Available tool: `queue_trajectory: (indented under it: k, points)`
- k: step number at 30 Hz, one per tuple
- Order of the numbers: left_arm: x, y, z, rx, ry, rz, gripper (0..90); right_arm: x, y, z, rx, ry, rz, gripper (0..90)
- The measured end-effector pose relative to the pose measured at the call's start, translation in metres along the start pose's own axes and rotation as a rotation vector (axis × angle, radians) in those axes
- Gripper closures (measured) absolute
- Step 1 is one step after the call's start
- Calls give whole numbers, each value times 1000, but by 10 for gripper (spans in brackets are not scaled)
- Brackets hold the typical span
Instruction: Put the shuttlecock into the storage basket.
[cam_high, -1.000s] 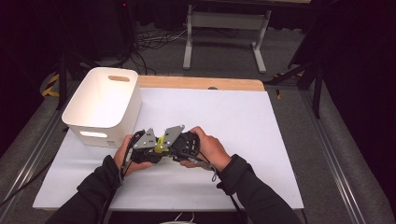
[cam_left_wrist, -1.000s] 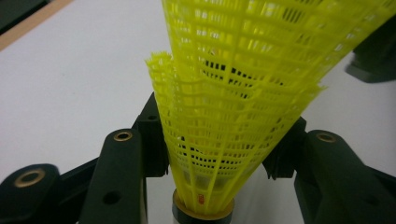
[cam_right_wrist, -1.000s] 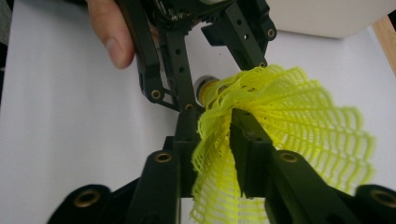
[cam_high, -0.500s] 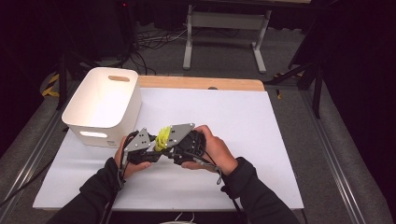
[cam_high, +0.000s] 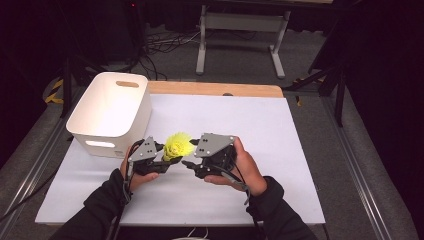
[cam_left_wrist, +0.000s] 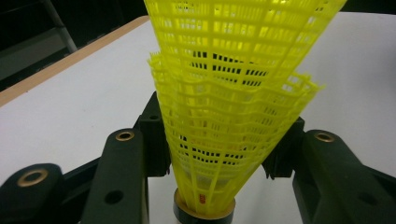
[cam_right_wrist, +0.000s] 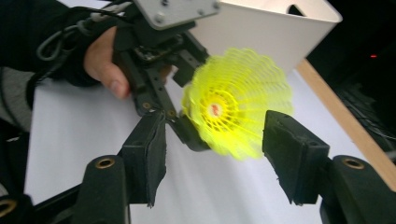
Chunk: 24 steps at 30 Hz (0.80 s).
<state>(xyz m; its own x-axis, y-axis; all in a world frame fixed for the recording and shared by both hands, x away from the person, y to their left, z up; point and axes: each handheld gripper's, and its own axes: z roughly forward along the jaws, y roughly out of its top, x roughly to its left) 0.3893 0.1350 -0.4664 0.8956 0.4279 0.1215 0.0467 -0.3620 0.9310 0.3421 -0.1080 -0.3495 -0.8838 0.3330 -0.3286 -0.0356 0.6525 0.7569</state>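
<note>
Above the white table (cam_high: 280, 150), beside the white plastic bin (cam_high: 112, 112), the left tongs (cam_high: 167, 161) clamp the yellow mesh shuttlecock (cam_high: 178, 145) low on its skirt. The right tongs (cam_high: 189, 164), jaws just opening off it, stand wide. Back them straight away before the left carries it binward.

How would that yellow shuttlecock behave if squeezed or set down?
The yellow shuttlecock is open plastic mesh, so probably very light and springy. Its skirt flares wide above a small round base, so it would likely tip and roll in a curve.
</note>
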Motion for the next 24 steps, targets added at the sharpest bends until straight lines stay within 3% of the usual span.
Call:
queue_trajectory:
  k: [3,5,10,17,24]
  points:
    - [0,0,-1,-2,0,-4,531,-2,-4,-5,-26,-28,3,388]
    - [1,0,-1,-7,0,-8,531,-5,-11,-12,-71,-45,29,370]
    - [2,-1,-3,-11,10,-7,531,-7,-23,-19,-108,-92,55,345]
    - [2,-1,-6,-14,13,-5,532,-12,-40,-23,-114,-154,76,313]
    - [1,-1,-8,-16,12,0,531,-13,-55,-25,-104,-183,87,276]
